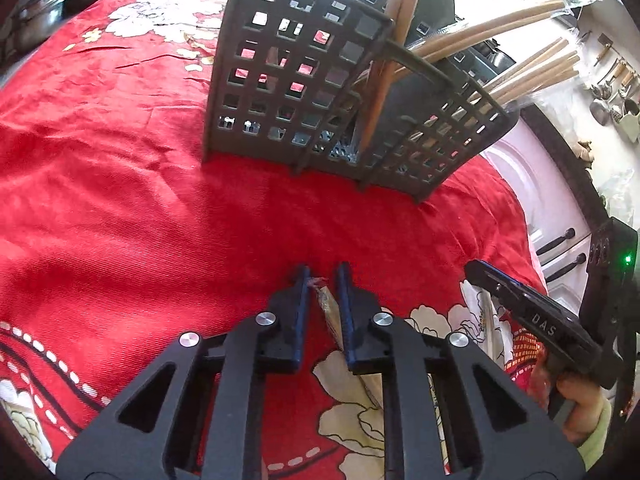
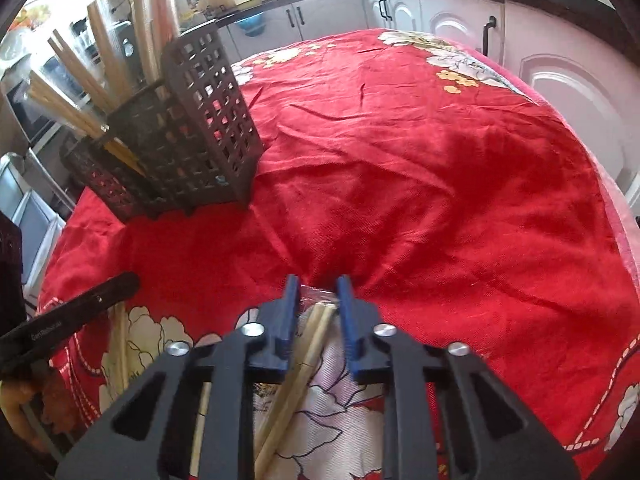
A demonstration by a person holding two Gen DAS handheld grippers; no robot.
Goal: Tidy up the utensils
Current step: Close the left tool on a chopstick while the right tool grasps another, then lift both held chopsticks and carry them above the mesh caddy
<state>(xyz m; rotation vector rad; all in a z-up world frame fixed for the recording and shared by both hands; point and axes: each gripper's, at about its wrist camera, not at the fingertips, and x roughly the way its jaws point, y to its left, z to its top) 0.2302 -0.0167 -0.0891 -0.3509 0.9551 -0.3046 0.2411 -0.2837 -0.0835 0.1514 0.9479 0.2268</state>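
Observation:
A dark perforated utensil holder (image 1: 296, 80) (image 2: 208, 120) stands on the red flowered cloth (image 1: 120, 200), with several wooden sticks (image 1: 520, 76) (image 2: 80, 76) leaning out of its compartments. My left gripper (image 1: 325, 276) sits low over the cloth, in front of the holder, shut on a plastic-wrapped wooden stick (image 1: 328, 312). To its right is my right gripper (image 2: 318, 284), also seen from the side in the left wrist view (image 1: 532, 312). It is shut on a wrapped pair of chopsticks (image 2: 316, 332). More pale sticks (image 2: 118, 344) lie on the cloth near the left gripper's body (image 2: 80, 308).
The table's edge curves round to the right, with white kitchen cabinets (image 2: 560, 92) beyond it. A metal pot (image 1: 36, 16) stands past the far left edge. Ladles hang on the wall (image 1: 608, 84). A hand (image 1: 576, 404) holds the right gripper's handle.

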